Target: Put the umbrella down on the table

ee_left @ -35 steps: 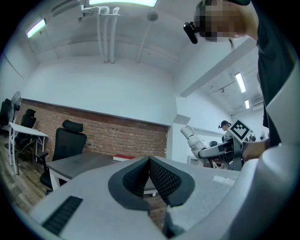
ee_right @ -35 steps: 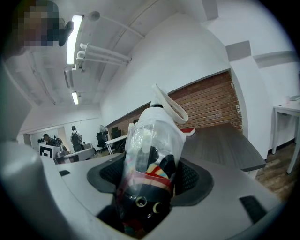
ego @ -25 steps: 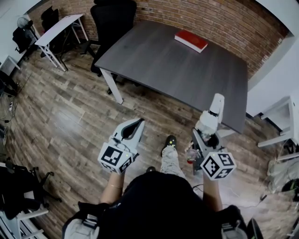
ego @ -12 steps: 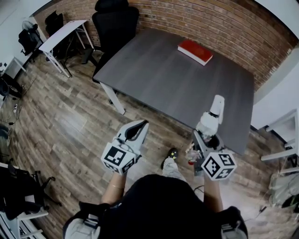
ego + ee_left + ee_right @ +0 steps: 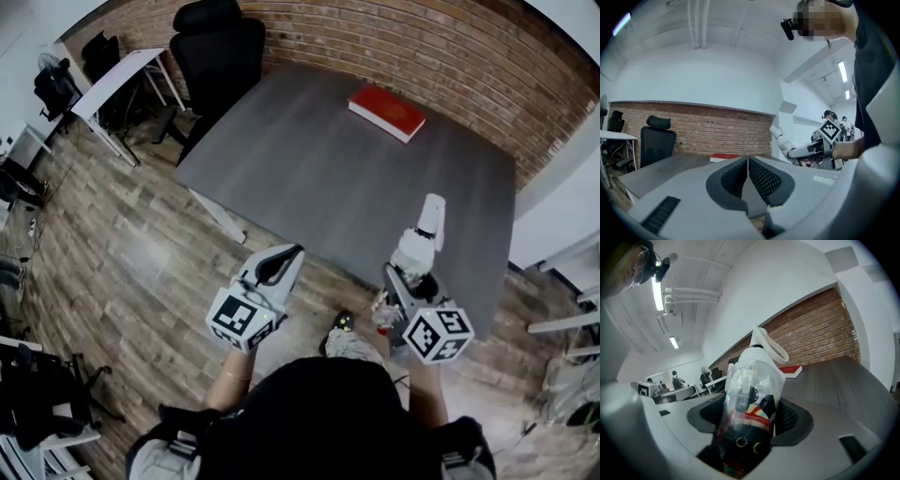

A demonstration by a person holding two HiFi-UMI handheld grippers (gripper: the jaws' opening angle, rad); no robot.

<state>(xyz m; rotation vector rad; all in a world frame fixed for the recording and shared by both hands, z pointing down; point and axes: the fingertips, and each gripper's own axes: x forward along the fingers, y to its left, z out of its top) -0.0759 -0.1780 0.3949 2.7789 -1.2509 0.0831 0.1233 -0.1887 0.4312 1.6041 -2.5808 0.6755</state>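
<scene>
A folded umbrella (image 5: 427, 230) in clear plastic wrap, with a white handle and strap, sticks forward out of my right gripper (image 5: 405, 279), which is shut on it. In the right gripper view the wrapped umbrella (image 5: 750, 399) fills the gap between the two dark pads of the right gripper (image 5: 752, 420). The umbrella's tip hangs over the near edge of the dark grey table (image 5: 328, 159). My left gripper (image 5: 287, 255) is shut and empty, just short of that edge. In the left gripper view the pads of the left gripper (image 5: 748, 173) touch each other.
A red book (image 5: 386, 111) lies at the table's far side by the brick wall. A black office chair (image 5: 216, 47) stands at the far left corner, with a white desk (image 5: 112, 75) beyond it. Wooden floor lies to the left.
The table has come closer in the head view, and both grippers have moved forward toward its near edge. The right gripper keeps the umbrella; the left stays shut.
</scene>
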